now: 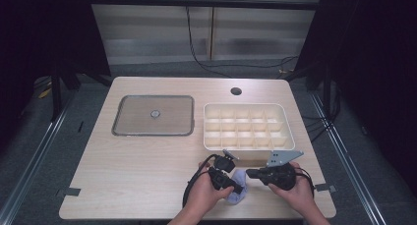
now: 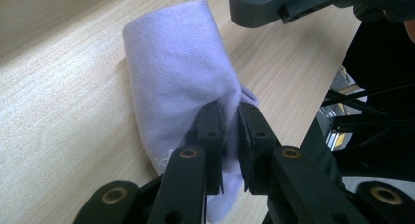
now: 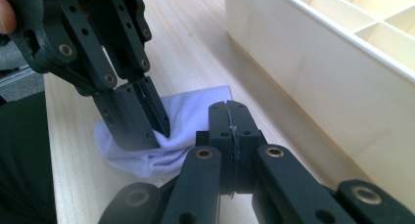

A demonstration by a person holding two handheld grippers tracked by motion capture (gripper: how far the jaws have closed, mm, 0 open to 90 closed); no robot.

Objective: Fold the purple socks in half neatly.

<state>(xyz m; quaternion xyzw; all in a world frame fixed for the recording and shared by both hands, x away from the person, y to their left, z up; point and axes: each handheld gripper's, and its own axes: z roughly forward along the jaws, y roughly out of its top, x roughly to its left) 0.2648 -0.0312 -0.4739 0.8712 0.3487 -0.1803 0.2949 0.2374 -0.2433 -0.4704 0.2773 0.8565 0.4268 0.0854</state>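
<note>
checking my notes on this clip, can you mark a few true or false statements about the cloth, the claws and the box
1. The left claw pinches the pale lilac cloth. True.
2. The right claw stands wide open. False: its jaws are pressed together, with nothing between them.
3. The cloth lies inside the white divided box. False: it lies on the table, in front of the box.
4. The compartments of the box hold nothing. True, as far as the high view shows.
5. The grey lid covers the box. False: it lies flat on the table beside the box, on the left in the high view.
</note>
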